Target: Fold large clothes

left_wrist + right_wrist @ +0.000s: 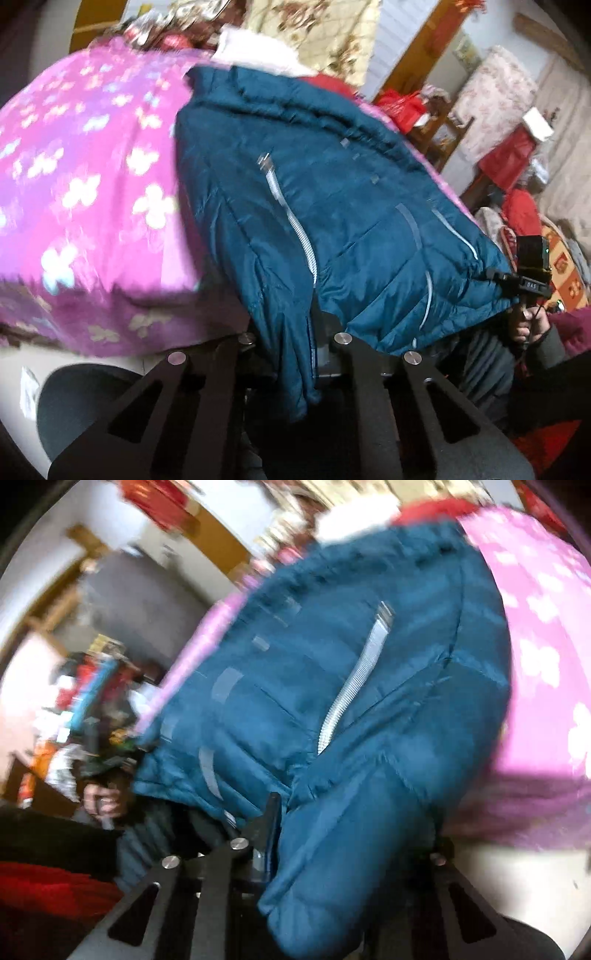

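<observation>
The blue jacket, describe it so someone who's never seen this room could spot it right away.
Find the bed's pink floral bedspread. The blue jacket is spread across it, hem hanging over the near edge. It is the only dark teal quilted garment there, with a silver zipper down its front.

Jacket point(332, 206) on the bedspread point(92, 166), hem over its edge

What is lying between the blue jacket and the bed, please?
A pink blanket with white flowers lies under the blue jacket. Both wrist views show it spreading out from beneath the jacket; the bed itself is hidden.
</observation>
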Demonstrator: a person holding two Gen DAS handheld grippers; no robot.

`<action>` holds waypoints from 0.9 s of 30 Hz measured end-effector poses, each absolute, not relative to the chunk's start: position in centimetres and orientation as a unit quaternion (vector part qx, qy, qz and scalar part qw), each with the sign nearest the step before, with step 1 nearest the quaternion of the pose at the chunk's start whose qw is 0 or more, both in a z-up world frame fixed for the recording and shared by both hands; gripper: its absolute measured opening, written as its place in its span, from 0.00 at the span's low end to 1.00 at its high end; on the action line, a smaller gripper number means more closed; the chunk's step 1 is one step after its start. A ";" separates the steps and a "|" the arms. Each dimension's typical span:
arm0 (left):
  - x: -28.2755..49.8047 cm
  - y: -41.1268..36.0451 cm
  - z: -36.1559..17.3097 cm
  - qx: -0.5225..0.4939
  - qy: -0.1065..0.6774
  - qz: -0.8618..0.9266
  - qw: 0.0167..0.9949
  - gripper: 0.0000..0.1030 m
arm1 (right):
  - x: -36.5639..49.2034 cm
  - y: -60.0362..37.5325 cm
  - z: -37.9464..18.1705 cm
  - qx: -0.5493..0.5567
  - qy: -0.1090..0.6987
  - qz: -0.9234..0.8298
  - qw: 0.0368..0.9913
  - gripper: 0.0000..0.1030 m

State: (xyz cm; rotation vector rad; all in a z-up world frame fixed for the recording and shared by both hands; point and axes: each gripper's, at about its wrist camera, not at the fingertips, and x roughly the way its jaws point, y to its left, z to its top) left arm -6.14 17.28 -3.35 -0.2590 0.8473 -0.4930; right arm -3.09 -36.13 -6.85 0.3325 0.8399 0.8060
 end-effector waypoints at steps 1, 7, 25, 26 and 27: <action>-6.5 17.5 -2.7 -0.128 0.396 -0.245 0.876 0.08 | -3.6 -36.5 -6.1 0.161 0.373 0.388 0.828 0.19; -8.0 21.5 0.9 -0.210 0.324 -0.277 0.880 0.08 | -6.2 -39.2 -3.5 0.177 0.299 0.398 0.849 0.19; 1.1 21.0 1.1 -0.259 0.317 -0.199 0.890 0.14 | 0.4 -42.3 -1.8 0.235 0.256 0.274 0.897 0.18; 2.0 20.8 1.0 -0.260 0.319 -0.190 0.891 0.14 | 1.5 -42.2 -2.0 0.237 0.257 0.266 0.899 0.18; 2.4 20.7 1.0 -0.260 0.321 -0.185 0.892 0.14 | 2.4 -42.3 -2.3 0.243 0.262 0.261 0.897 0.18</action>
